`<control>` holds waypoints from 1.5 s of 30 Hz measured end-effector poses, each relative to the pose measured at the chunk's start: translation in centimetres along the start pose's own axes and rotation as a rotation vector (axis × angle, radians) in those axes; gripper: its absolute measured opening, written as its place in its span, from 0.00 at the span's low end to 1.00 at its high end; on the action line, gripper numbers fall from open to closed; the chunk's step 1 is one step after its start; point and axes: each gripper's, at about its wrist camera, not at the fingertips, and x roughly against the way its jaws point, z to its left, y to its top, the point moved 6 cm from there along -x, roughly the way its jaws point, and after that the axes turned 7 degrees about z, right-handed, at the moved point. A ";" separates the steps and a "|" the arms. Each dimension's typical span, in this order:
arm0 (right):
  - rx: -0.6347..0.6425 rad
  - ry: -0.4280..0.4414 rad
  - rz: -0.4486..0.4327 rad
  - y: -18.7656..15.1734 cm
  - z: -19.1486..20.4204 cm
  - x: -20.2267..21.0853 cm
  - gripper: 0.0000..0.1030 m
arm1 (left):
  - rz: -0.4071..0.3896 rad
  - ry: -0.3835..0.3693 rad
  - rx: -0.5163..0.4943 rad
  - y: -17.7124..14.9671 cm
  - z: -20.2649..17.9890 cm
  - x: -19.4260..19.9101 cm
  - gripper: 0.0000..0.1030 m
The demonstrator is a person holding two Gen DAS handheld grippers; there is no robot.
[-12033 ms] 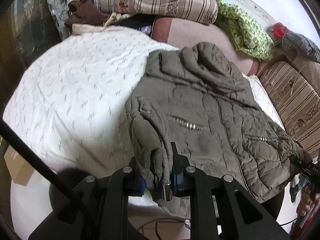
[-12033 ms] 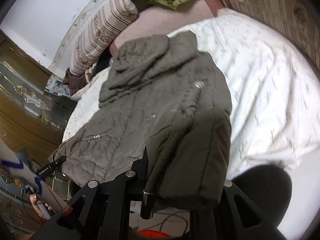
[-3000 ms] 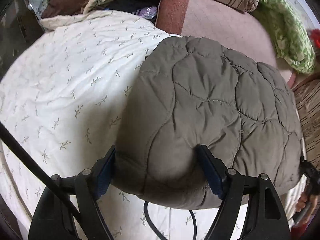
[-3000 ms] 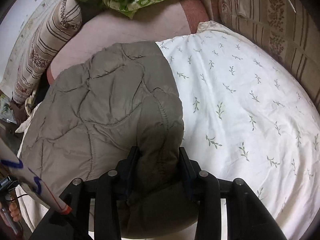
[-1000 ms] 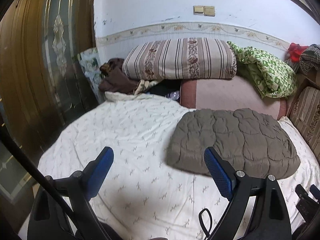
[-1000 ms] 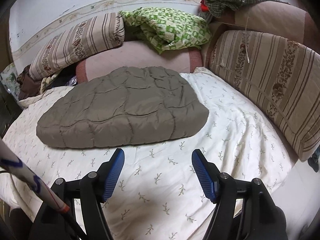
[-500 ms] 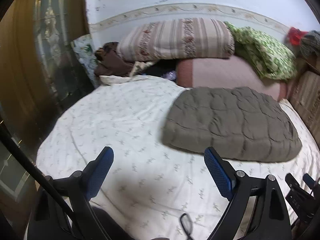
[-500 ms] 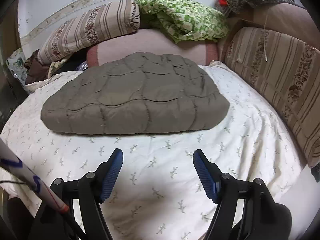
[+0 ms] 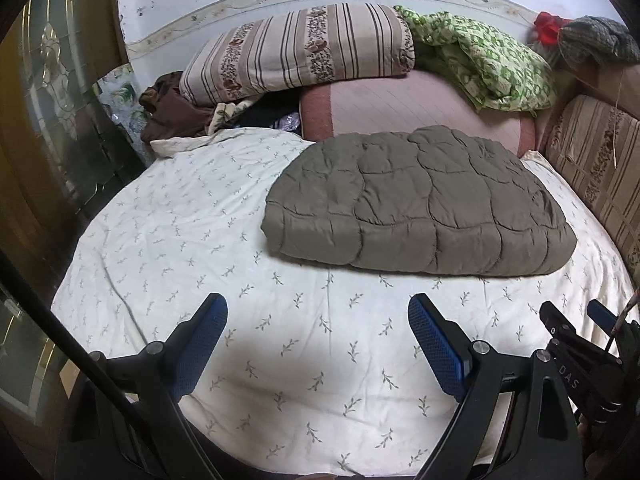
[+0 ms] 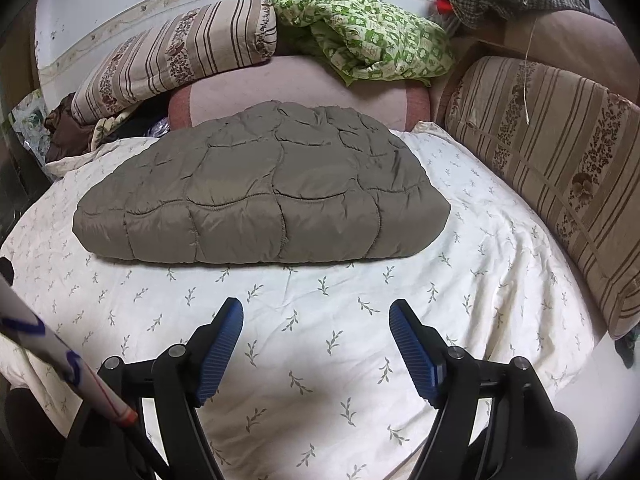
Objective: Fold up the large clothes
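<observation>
A grey-brown quilted jacket lies folded into a flat bundle on the white leaf-print bedsheet; the right wrist view shows the jacket straight ahead. My left gripper stands open over the bare sheet, short of the jacket's near edge, with nothing between its blue pads. My right gripper also hangs over the sheet in front of the jacket, its jaws opening and empty. Its black frame shows at the lower right of the left wrist view.
A striped bolster, a green patterned blanket and a pink cushion lie at the head of the bed. Brown clothes are heaped at the back left. A striped cushion lines the right side. A wooden door stands left.
Both grippers, earlier shut on the jacket, stand off it and empty. Over the last second the left view dipped and closed in on the bed; the right jaws spread slightly.
</observation>
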 end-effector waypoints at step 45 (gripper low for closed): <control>0.067 -0.075 0.069 -1.5 1.7 -1.3 0.84 | 0.180 -0.133 0.044 -2.6 -0.3 -4.3 0.88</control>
